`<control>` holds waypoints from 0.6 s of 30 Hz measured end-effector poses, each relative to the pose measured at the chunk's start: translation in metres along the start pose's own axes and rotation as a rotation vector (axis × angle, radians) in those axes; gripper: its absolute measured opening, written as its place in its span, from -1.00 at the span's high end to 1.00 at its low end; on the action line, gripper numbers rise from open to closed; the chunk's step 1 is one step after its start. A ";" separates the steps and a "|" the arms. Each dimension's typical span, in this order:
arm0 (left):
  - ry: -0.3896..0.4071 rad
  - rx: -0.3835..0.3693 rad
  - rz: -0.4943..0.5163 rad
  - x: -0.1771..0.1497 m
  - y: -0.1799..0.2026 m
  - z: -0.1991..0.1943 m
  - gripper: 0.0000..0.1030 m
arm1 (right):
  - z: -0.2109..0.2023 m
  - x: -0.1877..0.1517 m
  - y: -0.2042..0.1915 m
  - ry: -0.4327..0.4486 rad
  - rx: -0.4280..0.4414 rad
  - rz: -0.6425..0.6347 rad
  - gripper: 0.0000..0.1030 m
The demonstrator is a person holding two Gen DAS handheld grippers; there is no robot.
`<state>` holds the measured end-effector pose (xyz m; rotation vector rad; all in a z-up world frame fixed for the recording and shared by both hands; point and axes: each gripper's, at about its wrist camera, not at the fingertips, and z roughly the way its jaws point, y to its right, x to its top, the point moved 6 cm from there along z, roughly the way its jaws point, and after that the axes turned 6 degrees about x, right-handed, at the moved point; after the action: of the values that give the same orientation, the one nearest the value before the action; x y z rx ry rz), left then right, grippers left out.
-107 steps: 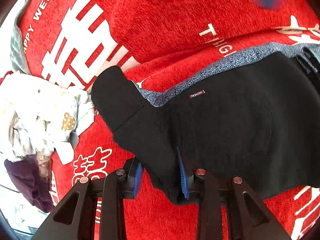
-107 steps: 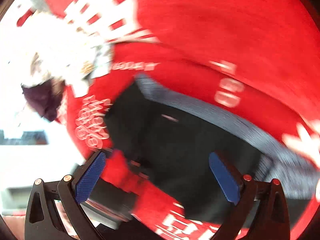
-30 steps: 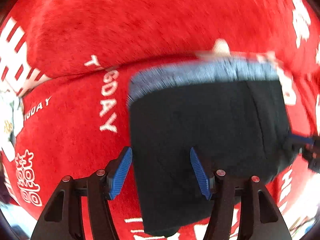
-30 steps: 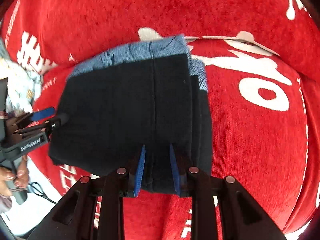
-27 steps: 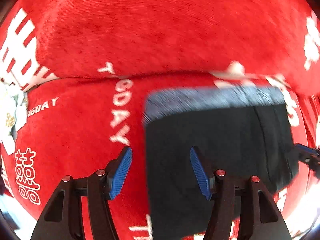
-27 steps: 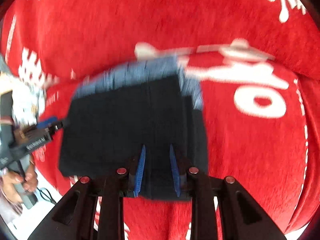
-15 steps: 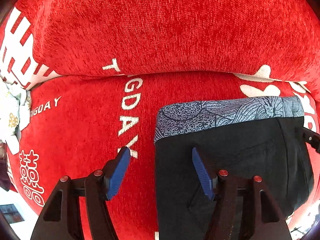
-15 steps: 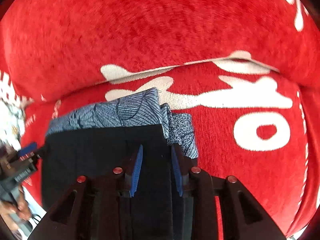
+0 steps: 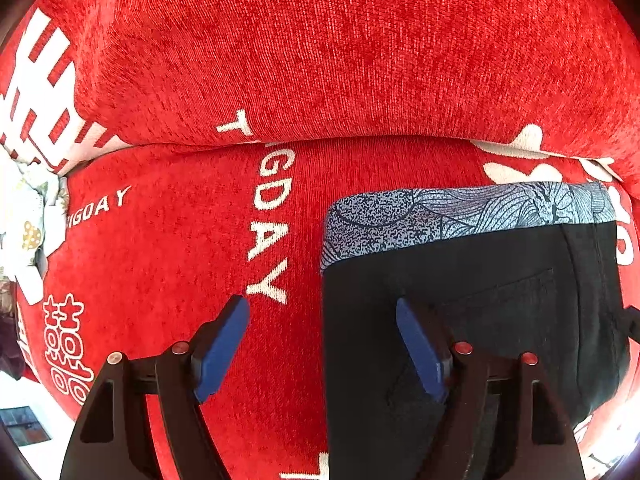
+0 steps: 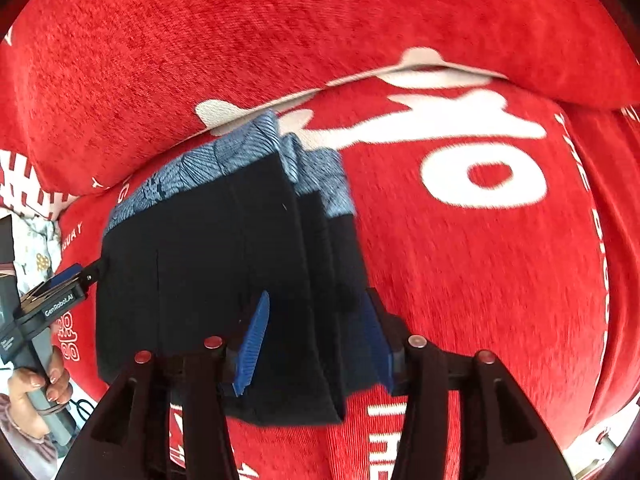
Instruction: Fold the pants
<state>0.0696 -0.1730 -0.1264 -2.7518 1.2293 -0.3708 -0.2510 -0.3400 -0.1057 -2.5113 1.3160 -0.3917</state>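
The black pants (image 9: 480, 300) with a blue patterned waistband (image 9: 460, 212) lie folded into a compact stack on the red sofa seat (image 9: 168, 260). My left gripper (image 9: 320, 324) is open, straddling the stack's left edge, empty. In the right wrist view the pants (image 10: 224, 248) show several layered folds at the right side. My right gripper (image 10: 316, 316) is open, its jaws on either side of the stack's near right edge, not pinching it. The left gripper also shows in the right wrist view (image 10: 76, 276) at the stack's left edge.
The red cover has white lettering (image 9: 268, 236) and the sofa backrest (image 9: 340, 48) rises behind the pants. A pile of pale patterned clothes (image 9: 28, 232) lies at the far left of the seat. The seat's front edge runs just below both grippers.
My right gripper, shut on the stack's near edge a second ago, has opened and let go. The folded stack has settled on the seat. My left gripper stays open.
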 end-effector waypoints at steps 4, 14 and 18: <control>0.018 0.004 -0.006 -0.003 -0.002 -0.006 -0.71 | -0.007 -0.009 0.007 -0.008 0.007 0.022 -0.06; -0.033 -0.034 -0.016 -0.025 -0.007 -0.008 -0.98 | -0.009 -0.014 0.010 -0.013 0.018 0.026 -0.33; -0.053 -0.062 -0.004 -0.032 -0.004 -0.010 -0.98 | -0.013 -0.018 0.008 -0.009 0.023 -0.007 -0.37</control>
<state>0.0492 -0.1470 -0.1217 -2.7970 1.2435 -0.2626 -0.2711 -0.3313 -0.0986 -2.4967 1.2921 -0.3941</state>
